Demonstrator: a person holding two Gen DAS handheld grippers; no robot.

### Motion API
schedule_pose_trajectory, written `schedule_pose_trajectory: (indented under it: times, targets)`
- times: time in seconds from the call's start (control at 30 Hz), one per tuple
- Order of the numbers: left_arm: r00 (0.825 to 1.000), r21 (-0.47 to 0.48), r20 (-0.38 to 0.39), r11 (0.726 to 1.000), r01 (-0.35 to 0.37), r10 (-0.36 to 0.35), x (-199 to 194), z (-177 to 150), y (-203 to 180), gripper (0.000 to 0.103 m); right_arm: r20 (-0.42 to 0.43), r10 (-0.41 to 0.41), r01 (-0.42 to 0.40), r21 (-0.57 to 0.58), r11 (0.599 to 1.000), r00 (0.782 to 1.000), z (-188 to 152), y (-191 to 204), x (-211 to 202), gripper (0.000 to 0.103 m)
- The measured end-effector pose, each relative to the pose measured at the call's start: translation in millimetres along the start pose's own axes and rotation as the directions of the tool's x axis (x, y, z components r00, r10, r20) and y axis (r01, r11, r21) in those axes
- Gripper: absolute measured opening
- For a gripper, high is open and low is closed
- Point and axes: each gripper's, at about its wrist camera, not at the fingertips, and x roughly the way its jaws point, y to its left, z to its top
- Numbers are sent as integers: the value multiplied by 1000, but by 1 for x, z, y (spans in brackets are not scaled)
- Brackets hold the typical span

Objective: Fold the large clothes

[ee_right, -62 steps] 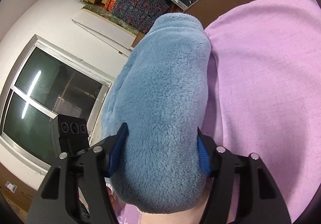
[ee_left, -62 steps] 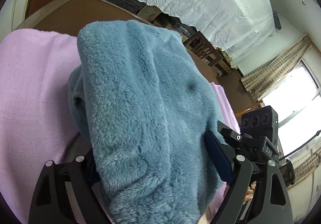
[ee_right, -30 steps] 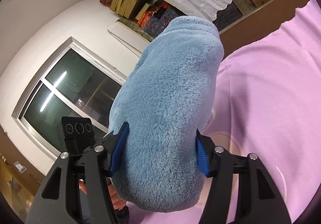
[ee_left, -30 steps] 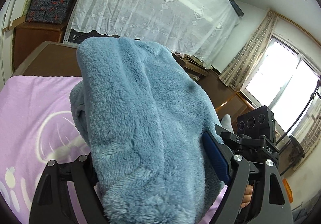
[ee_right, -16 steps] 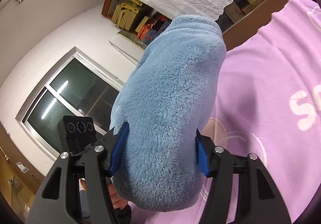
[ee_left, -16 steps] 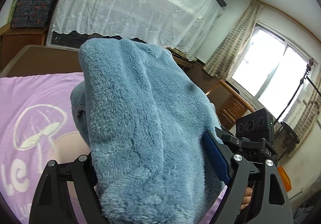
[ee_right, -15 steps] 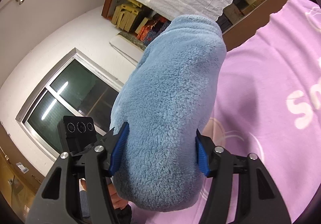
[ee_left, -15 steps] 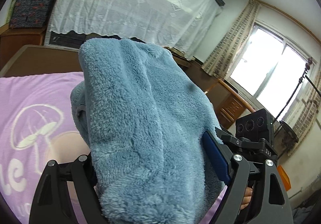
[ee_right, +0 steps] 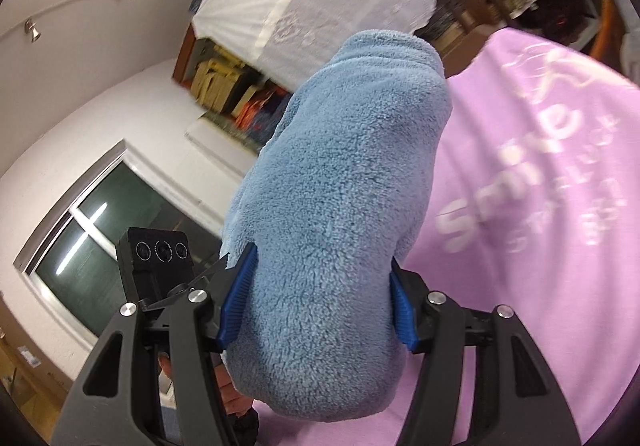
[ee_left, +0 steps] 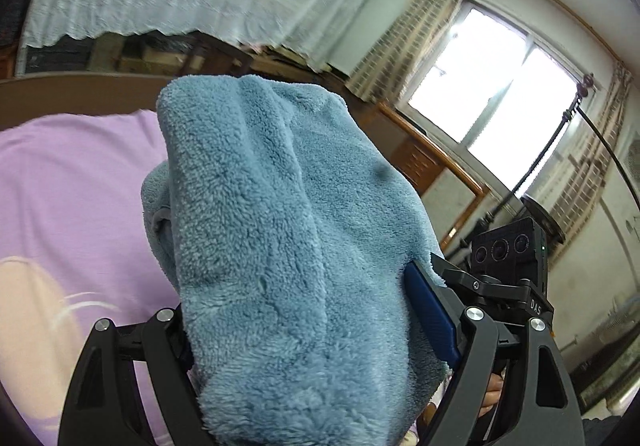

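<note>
Left wrist view is mostly filled by a thick blue fleece garment point(ee_left: 288, 246), bunched between the two arms of the left gripper point(ee_left: 320, 310); its blue pads point(ee_left: 430, 316) press into the pile on the one side that shows, so the claw is clamped on a fat wad of cloth, its jaws standing wide only because the wad is bulky. Right wrist view shows the same from the other end — the right gripper point(ee_right: 316, 298) is clamped on the fleece garment point(ee_right: 340, 206), both of its pads point(ee_right: 238, 294) sunk into the sides of the roll. Each claw seems to hold one end, so the piece hangs lifted between the two hands above the lilac printed bedspread point(ee_right: 540, 246) instead of dragging over it. Judging from that, the garment is being carried in the air towards a spot on the bedspread where it can be laid down and folded — no fold lies flat yet.
</note>
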Motion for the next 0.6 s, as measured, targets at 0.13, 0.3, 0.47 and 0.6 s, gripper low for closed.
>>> schedule_pose_trajectory:
  times: [0.13,0.3,0.47,0.6]
  targets:
    - [998,2,-54,999,35,-35,34,-3,-9,86,34,-42,41,42,998,999,-3,-24,-27,58]
    - [993,16,-106,998,61,-59,66,-6,-19,86,71,-85,78,87,993,994,-7,-53,-58,58]
    - [988,44,-150,998,49,-42,92,-11,-28,85,90,-106,94,122,988,990,-10,-74,-77,58]
    - [982,70,-187,997,16,-3,113,-18,-34,84,88,-129,114,159,981,988,-14,-93,-85,58]
